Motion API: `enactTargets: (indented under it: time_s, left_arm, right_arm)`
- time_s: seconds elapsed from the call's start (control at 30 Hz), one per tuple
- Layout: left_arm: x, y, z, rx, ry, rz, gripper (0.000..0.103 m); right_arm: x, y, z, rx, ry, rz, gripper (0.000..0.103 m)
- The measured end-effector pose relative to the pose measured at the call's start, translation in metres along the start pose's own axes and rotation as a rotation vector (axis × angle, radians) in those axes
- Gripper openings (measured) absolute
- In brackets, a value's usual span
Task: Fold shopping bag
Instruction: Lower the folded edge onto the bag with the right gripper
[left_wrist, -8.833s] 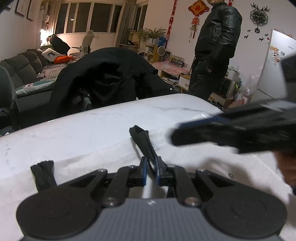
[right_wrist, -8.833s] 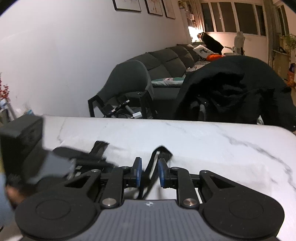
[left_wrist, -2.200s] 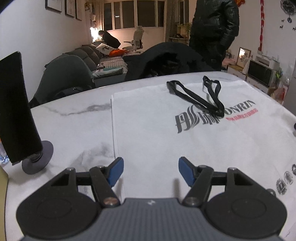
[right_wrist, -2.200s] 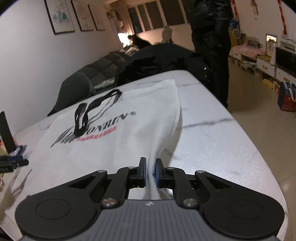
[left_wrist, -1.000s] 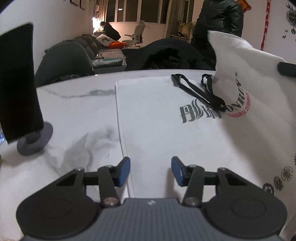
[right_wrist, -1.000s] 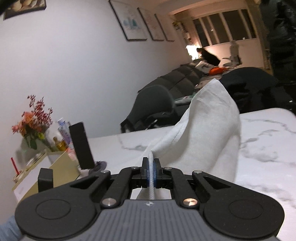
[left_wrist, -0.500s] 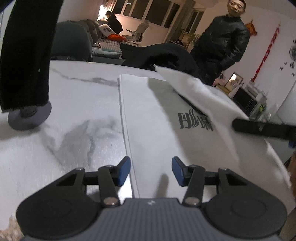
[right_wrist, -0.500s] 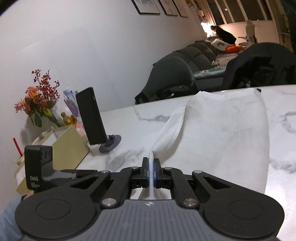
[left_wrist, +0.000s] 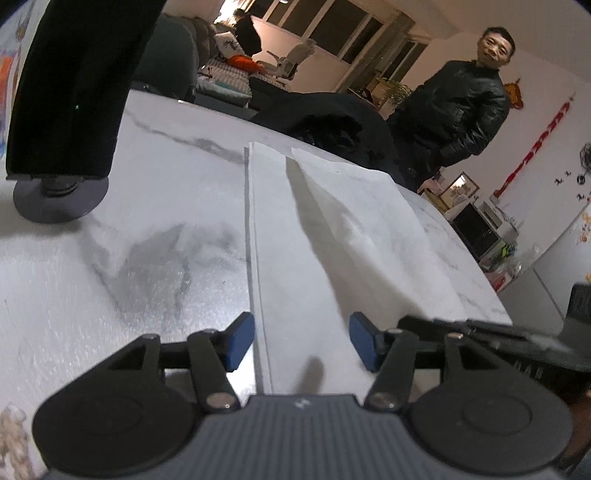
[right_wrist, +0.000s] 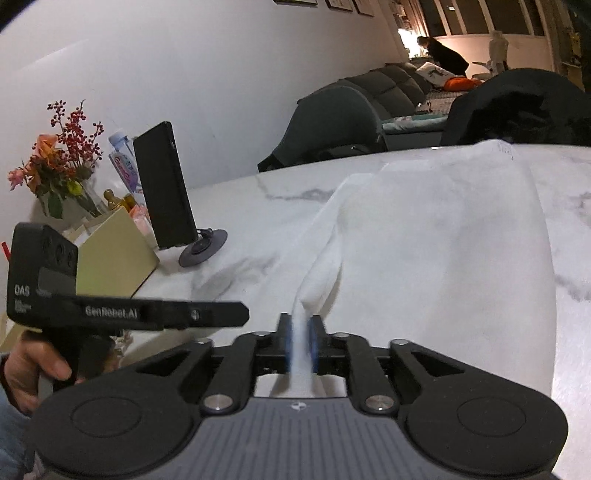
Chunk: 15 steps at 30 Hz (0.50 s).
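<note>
matt white cloth bag (left_wrist: 332, 236) on glossy marble table (left_wrist: 147, 206).

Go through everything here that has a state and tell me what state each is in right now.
Shopping bag: folded over on itself, flat on the table, one edge pinched.
Right gripper: shut on the bag's edge.
Left gripper: open, over the bag's near end.
Phone: upright on its stand, screen dark.

Bag (left_wrist: 343, 236) on table (left_wrist: 147, 206), one half laid over the other, edge held between the right gripper (right_wrist: 300, 341) fingers at the near end; left gripper (left_wrist: 301, 341) just beside it to the left, jaws apart over the bag's left edge. Phone stand (right_wrist: 164, 188) left of bag; box (right_wrist: 110, 251) and flowers (right_wrist: 62, 155) behind it. Chairs (right_wrist: 332, 122) and sofa (right_wrist: 391, 85) beyond table; person (left_wrist: 458, 114) at far right.
</note>
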<state>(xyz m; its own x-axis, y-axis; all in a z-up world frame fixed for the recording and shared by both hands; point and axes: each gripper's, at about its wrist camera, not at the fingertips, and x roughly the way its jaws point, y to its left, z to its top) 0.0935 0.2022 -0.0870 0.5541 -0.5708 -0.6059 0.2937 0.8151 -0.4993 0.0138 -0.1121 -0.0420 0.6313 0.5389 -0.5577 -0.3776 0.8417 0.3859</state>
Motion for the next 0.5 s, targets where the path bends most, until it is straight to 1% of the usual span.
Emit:
enactTargets:
  time_s: [0.1,0.17,0.3,0.33,0.37,0.4,0.43,0.5]
  left_arm:
    - [0.003,0.007,0.002,-0.035,0.0,-0.014,0.055]
    - [0.007,0.013,0.002,-0.055,-0.002,-0.024,0.056]
    - [0.009,0.019,0.003,-0.08,-0.005,-0.042,0.056]
    - [0.009,0.02,0.003,-0.082,-0.005,-0.048,0.058]
    - [0.01,0.022,0.003,-0.085,-0.006,-0.054,0.06]
    - [0.011,0.022,0.003,-0.086,-0.006,-0.061,0.062]
    - [0.01,0.023,0.003,-0.087,-0.006,-0.067,0.064]
    - [0.011,0.024,0.003,-0.081,-0.007,-0.071,0.064]
  right_arm:
    - [0.002,0.008,-0.007,-0.032,0.021,-0.015,0.03]
    - [0.002,0.015,-0.013,-0.057,0.025,-0.014,0.032]
    - [0.01,0.025,-0.022,-0.096,0.032,-0.018,0.032]
    - [0.012,0.027,-0.023,-0.109,0.031,-0.02,0.029]
    - [0.014,0.03,-0.025,-0.125,0.029,-0.017,0.015]
    - [0.016,0.033,-0.026,-0.14,0.023,-0.013,0.011]
    - [0.017,0.037,-0.027,-0.157,0.018,-0.008,0.011]
    - [0.018,0.046,-0.03,-0.199,0.012,0.0,0.01]
